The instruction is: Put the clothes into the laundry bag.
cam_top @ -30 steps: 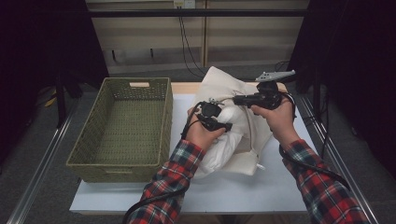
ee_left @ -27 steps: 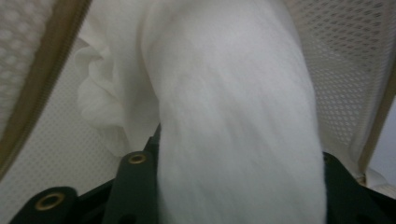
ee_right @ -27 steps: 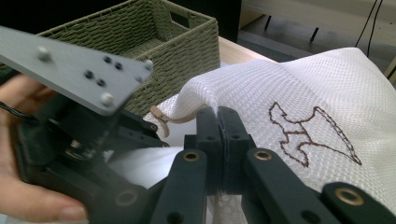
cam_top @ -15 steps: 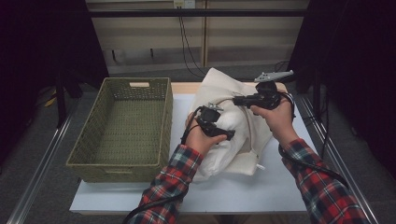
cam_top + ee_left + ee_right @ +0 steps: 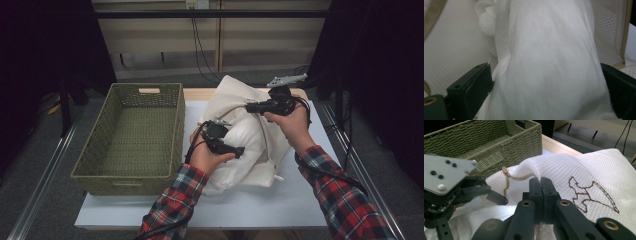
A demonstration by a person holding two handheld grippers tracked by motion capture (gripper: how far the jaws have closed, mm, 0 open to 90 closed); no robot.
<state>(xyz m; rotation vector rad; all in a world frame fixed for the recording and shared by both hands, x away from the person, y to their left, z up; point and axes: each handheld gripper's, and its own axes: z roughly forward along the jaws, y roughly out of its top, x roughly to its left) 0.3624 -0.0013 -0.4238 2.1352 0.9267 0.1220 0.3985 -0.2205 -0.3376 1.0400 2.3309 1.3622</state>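
Note:
A white mesh bag with a brown stitched figure lies on the table. White cloth bulges from its open side. My right gripper is shut on the bag's upper edge and holds it raised. My left gripper is low against the cloth. Its jaws have just been opening and now stand wide, with the white cloth bulging between them. The bag's beige zip tape hangs beside the right gripper's tips.
A green woven basket stands to the left of the bag, with nothing in it that I can see. The white tabletop runs bare along its near edge. Dark floor and metal rails border the table on both sides.
The left gripper has shifted a little towards the person and lower on the cloth, and its jaws have opened wide. The right gripper has kept its grip and its place.

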